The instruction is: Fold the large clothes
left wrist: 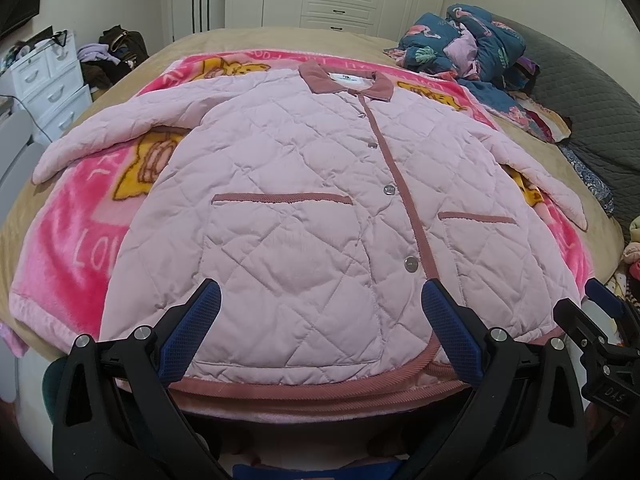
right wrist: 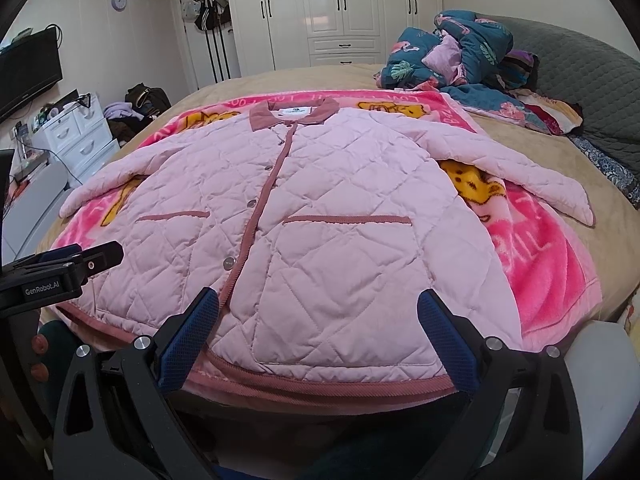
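A: Where does the jacket lie, and how do our grippers stand?

B: The jacket lies face up, snapped shut, on the pink blanket over the bed, collar away from us, both sleeves spread outward. We hold the left gripper and the right gripper above the hem, each with fingers spread wide and holding nothing.

A: What could go wrong from here?

B: We judge three risks. First, the quilted shell looks thick and smooth; a shallow pinch at the hem may catch only the top layer, so that front and back part as we lift.

A: And the second?

B: The blanket lies directly beneath the hem. A deep bite could take its pile as well, dragging it into the fold.

A: The third?

B: The sleeves lie at unequal angles. If we fold the body before bringing them in, they may bunch beneath, leaving a lopsided bundle. The padding may also spring a fold open once released.
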The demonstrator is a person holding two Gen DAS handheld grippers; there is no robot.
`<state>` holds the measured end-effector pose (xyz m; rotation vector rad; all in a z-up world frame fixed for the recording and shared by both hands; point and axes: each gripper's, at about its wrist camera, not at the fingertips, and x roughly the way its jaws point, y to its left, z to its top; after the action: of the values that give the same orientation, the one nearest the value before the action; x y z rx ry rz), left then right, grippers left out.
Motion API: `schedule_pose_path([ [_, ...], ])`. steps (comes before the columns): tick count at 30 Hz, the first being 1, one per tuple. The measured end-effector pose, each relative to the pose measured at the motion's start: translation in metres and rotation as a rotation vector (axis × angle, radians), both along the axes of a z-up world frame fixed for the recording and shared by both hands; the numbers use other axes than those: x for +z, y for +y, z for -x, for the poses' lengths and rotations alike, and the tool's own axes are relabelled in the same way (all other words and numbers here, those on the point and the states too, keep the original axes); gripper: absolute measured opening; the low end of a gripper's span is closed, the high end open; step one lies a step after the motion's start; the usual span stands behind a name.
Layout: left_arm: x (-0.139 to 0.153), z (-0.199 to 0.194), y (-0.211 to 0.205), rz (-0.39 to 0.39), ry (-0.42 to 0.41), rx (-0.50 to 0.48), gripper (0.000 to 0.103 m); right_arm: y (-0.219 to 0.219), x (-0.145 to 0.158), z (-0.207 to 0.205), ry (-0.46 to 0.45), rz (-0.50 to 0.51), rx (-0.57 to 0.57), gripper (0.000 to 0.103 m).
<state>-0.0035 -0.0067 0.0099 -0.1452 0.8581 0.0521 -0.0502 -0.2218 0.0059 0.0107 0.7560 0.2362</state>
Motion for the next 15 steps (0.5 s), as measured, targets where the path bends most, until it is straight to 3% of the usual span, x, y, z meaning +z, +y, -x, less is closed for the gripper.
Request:
schedule_pose_path([
  [15,0.0043,0.0004,0.0018,0.003,-0.011,-0.006,0.094,0.0008,0.0015,0.0000,-0.008,0.003,0.002,0.099],
])
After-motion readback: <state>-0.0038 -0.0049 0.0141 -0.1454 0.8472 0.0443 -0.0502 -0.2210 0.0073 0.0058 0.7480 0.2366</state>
